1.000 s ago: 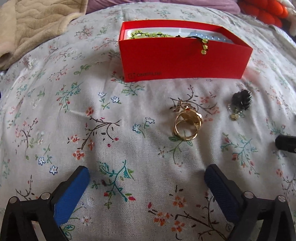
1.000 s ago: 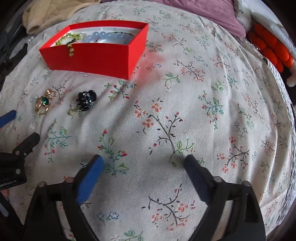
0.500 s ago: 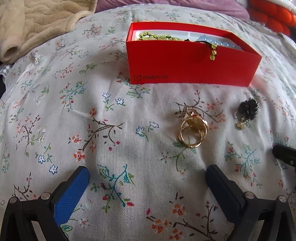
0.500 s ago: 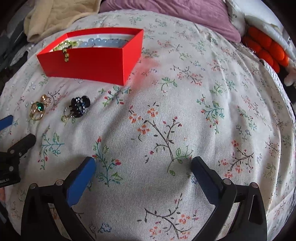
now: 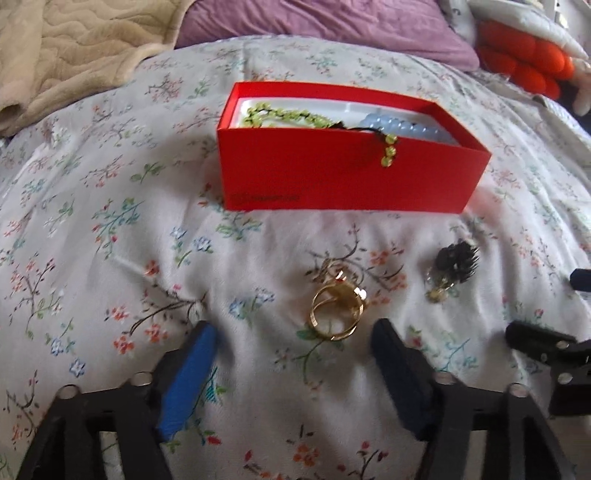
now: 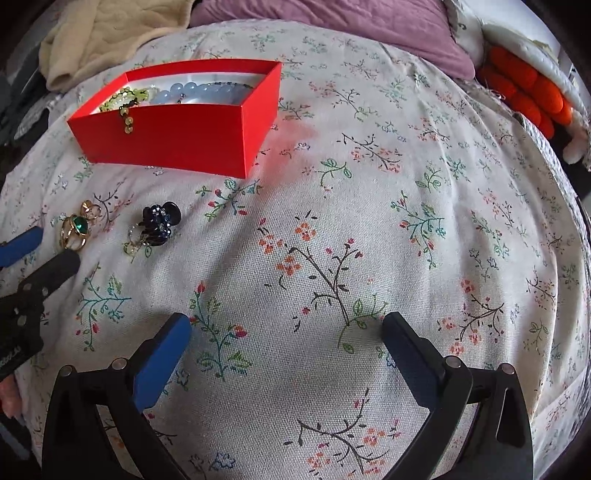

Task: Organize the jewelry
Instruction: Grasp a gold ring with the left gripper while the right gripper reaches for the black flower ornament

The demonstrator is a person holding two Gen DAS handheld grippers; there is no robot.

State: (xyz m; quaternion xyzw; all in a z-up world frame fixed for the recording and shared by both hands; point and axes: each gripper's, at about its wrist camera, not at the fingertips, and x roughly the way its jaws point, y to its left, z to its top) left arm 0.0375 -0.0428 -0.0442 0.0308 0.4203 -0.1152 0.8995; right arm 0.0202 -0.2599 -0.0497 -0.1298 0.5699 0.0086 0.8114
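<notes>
A red box [image 5: 343, 177] [image 6: 173, 144] on the floral bedspread holds a green bead strand [image 5: 288, 116] and pale blue beads [image 5: 406, 129]. A gold ring with a green stone [image 5: 336, 314] [image 6: 75, 229] lies in front of it. A dark beaded ornament [image 5: 456, 260] [image 6: 160, 219] lies to the ring's right. My left gripper [image 5: 295, 339] is open, its fingers either side of the ring and just short of it. My right gripper [image 6: 286, 328] is open and empty over bare cloth, right of the jewelry.
A beige blanket [image 5: 74, 48] lies at the back left. A purple pillow [image 5: 332, 22] and an orange knitted item [image 5: 524, 62] lie at the back right. The right gripper's finger [image 5: 535, 339] shows at the left wrist view's right edge.
My left gripper has moved forward toward the ring, and its fingers have narrowed around it. My right gripper has shifted slightly and stays open.
</notes>
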